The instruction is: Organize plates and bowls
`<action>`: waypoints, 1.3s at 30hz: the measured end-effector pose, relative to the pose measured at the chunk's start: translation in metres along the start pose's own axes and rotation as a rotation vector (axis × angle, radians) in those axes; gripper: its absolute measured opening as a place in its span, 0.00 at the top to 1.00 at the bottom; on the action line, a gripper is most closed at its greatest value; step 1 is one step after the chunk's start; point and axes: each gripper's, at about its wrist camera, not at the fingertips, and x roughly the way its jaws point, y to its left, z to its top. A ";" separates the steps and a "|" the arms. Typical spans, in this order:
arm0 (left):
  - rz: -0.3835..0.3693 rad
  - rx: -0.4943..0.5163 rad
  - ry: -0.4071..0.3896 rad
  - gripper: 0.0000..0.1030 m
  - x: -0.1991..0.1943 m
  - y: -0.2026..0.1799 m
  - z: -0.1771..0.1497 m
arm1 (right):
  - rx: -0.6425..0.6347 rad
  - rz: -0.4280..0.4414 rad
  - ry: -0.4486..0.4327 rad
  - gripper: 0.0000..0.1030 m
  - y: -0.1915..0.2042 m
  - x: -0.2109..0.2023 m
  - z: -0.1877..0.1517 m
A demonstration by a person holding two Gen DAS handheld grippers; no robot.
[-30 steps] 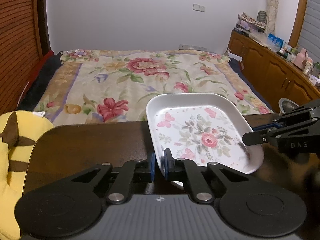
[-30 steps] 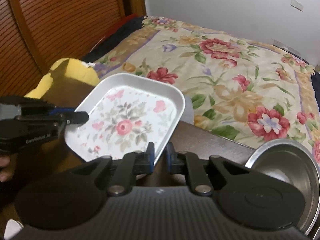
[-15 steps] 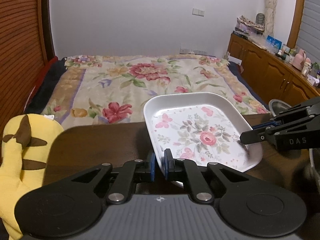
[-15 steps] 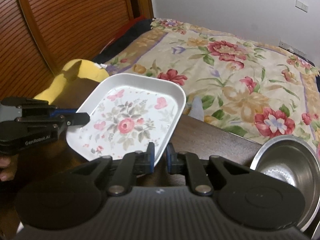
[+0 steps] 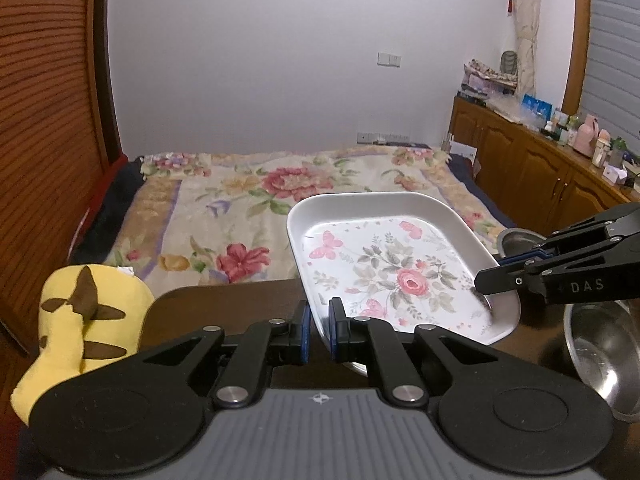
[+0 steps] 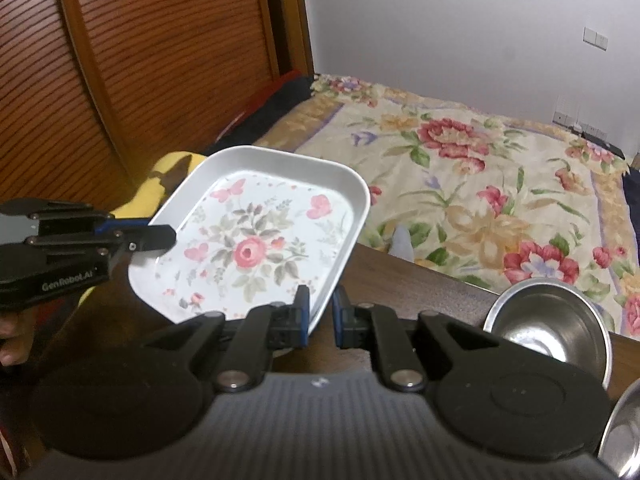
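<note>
**Plate held off the table by both grippers**

Above your dark wooden table (image 5: 224,304), the white rectangular floral plate (image 5: 384,276) hangs clamped between your left gripper (image 5: 319,330) and right gripper (image 6: 320,316), each pinching an opposite rim; round steel bowl (image 6: 548,324) beside.

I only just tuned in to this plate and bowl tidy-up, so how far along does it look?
Early, by the look of it. Nothing shows as sorted yet. In hand: the floral plate, off the table, with the left gripper and right gripper each shut on a rim. Left to do: set it down, and deal with the steel bowls standing apart on the table.
</note>
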 end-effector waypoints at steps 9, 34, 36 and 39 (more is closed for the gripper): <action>-0.014 0.005 -0.036 0.90 -0.028 -0.003 -0.009 | -0.002 -0.010 -0.036 0.87 0.010 -0.024 -0.010; -0.056 0.049 -0.099 0.90 -0.099 -0.021 -0.048 | 0.002 -0.004 -0.077 0.87 0.039 -0.077 -0.058; -0.058 0.053 -0.098 0.90 -0.101 -0.021 -0.051 | 0.002 0.000 -0.081 0.87 0.039 -0.080 -0.062; -0.063 0.051 -0.094 0.90 -0.103 -0.021 -0.057 | 0.000 0.005 -0.082 0.87 0.042 -0.084 -0.068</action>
